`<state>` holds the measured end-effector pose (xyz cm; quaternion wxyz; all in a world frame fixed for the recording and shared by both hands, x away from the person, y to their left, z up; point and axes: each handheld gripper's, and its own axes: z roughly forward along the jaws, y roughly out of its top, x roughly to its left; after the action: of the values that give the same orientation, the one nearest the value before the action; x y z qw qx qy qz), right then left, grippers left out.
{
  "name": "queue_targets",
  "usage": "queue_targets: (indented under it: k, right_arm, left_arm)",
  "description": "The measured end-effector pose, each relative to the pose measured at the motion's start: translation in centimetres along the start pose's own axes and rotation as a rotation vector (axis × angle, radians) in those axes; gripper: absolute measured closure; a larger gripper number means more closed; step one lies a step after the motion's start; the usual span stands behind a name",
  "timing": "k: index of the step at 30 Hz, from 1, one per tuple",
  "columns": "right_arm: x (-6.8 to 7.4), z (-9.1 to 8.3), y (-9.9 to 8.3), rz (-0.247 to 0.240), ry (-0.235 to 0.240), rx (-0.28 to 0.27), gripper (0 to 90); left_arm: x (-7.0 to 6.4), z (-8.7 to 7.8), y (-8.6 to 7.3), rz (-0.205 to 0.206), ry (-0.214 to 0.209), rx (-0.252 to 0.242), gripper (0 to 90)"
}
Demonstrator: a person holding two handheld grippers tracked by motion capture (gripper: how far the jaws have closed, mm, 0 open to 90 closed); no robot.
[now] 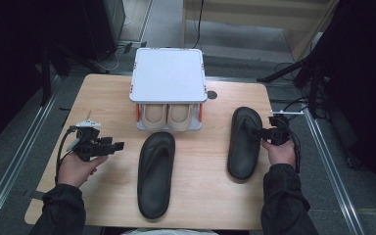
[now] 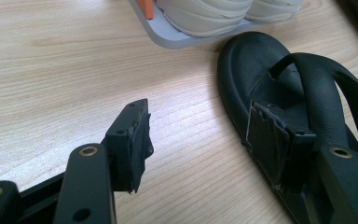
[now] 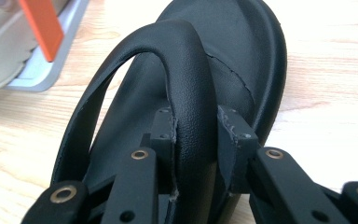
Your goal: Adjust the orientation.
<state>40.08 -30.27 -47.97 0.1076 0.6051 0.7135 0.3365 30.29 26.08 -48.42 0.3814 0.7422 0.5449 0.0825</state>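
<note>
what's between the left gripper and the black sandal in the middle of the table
Bare wooden table, as the high view shows: the open left gripper points at the middle sandal with nothing in the gap.

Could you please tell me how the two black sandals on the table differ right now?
The right sandal has its strap clamped by the right gripper; the left sandal lies free beside the open left gripper. The right sandal lies farther from the person than the left sandal. Both are black with toes toward the rack.

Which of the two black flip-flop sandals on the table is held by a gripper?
The black rubber flip-flop sandal on the right: the right gripper is shut on its strap. The other black sandal lies free beside the open left gripper.
</note>
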Motion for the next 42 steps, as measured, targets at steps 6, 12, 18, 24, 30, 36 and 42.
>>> queue_targets:
  k: [6, 12, 18, 24, 30, 36, 42]
  right_arm:
    - [1.2, -0.6, 0.0, -0.024, 0.023, -0.003, 70.8]
    - [2.6, -1.0, -0.1, -0.038, 0.049, 0.008, 70.8]
    - [4.3, -1.3, -0.7, -0.068, 0.075, 0.015, 70.7]
    - [6.3, -1.5, -1.5, -0.102, 0.103, 0.031, 70.7]
    - [8.3, -1.3, -2.3, -0.143, 0.134, 0.05, 70.5]
    - [10.6, -0.6, -3.3, -0.179, 0.166, 0.083, 70.6]
    - [12.3, 0.0, -4.1, -0.206, 0.186, 0.104, 70.5]
  left_arm:
    - [0.0, 0.0, 0.0, 0.001, -0.002, 0.002, 39.9]
    - [-0.1, 0.0, 0.0, 0.001, -0.003, 0.003, 39.9]
    - [-0.1, 0.1, 0.0, 0.01, -0.005, 0.012, 39.9]
    - [-0.2, 0.1, 0.0, 0.012, -0.003, 0.006, 39.9]
    - [-0.3, 0.1, 0.0, 0.015, -0.005, 0.005, 39.9]
    - [-0.3, 0.1, 0.0, 0.02, -0.009, 0.006, 39.9]
    - [-0.5, 0.1, 0.0, 0.021, -0.01, 0.002, 39.9]
